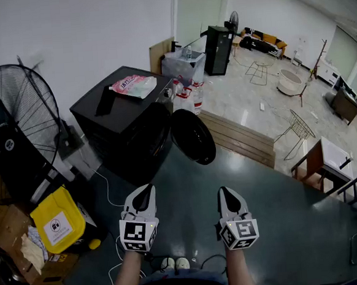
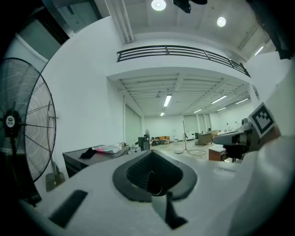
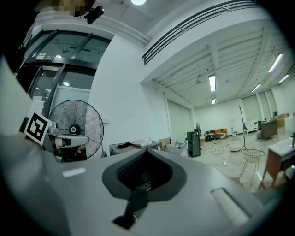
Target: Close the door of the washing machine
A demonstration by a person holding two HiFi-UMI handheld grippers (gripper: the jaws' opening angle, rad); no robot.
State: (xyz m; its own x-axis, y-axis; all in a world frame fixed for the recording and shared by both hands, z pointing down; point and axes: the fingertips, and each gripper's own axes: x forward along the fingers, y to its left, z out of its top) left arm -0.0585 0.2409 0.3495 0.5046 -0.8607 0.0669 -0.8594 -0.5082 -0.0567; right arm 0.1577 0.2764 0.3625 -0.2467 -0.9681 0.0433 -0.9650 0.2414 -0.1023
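Floor [image 1: 275, 199]: dark and glossy; we see a stretch of it between the grippers and the machine.
Washing machine [image 1: 125, 134]: black front-loader against the white wall, left of centre in the head view, well ahead of both grippers.
Floor fan [image 1: 22, 111]: large and black, just left of the machine; the frame edge cuts off part of it.
Door [image 1: 193, 136]: round, dark and shiny. It stands open, swung out at the right edge of the machine's front. The drum opening beside it is too dark for us to make out.
Timber boards [image 1: 243, 138]: a low stack on the floor, right of the door and near it.
Yellow container [image 1: 57, 223]: on the floor at lower left, among cardboard.
Left gripper [image 1: 145, 190]: held level, tips toward the machine; jaws pressed together, nothing between them.
Right gripper [image 1: 225, 192]: held level beside the left; jaws pressed together and empty.
Pink pack [image 1: 134, 85]: lies on the machine's top — a black item [image 1: 104, 101] beside it, which we cannot identify.
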